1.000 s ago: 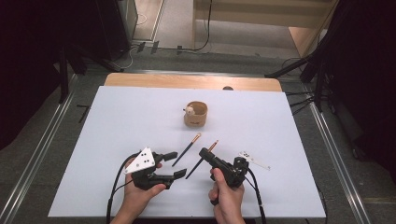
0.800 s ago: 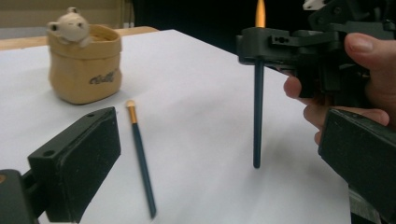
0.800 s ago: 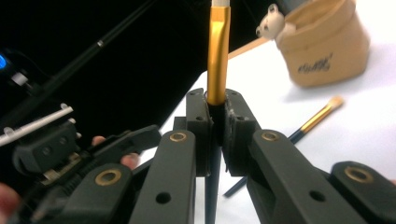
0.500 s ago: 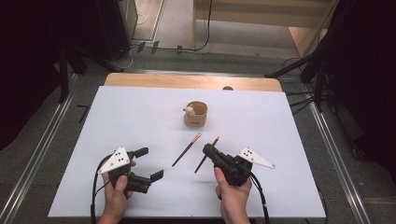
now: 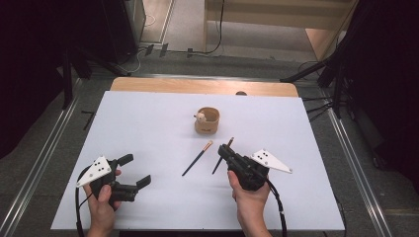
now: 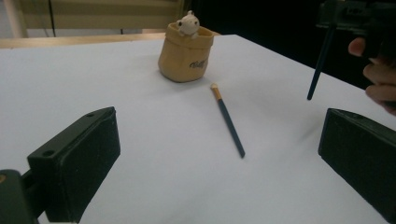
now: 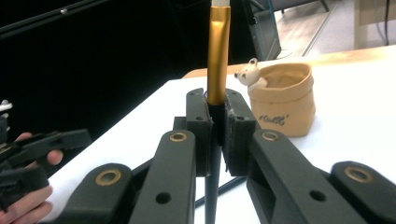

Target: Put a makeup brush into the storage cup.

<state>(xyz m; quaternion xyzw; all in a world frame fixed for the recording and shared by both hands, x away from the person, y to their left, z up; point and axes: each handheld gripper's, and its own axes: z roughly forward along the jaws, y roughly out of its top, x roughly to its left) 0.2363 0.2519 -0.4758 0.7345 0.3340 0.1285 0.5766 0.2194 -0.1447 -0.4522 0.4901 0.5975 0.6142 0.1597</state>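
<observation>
Up close, the right hand-held gripper (image 7: 215,135) clamps the chopstick's (image 7: 218,56) gold band.

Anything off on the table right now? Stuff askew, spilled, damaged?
Nothing spilled or damaged. The tan bear-topped holder stands upright. One dark brush lies loose at a slant on the white table, apart from the holder. The right gripper is shut on the second brush. The left gripper is open, with nothing between its jaws.
</observation>
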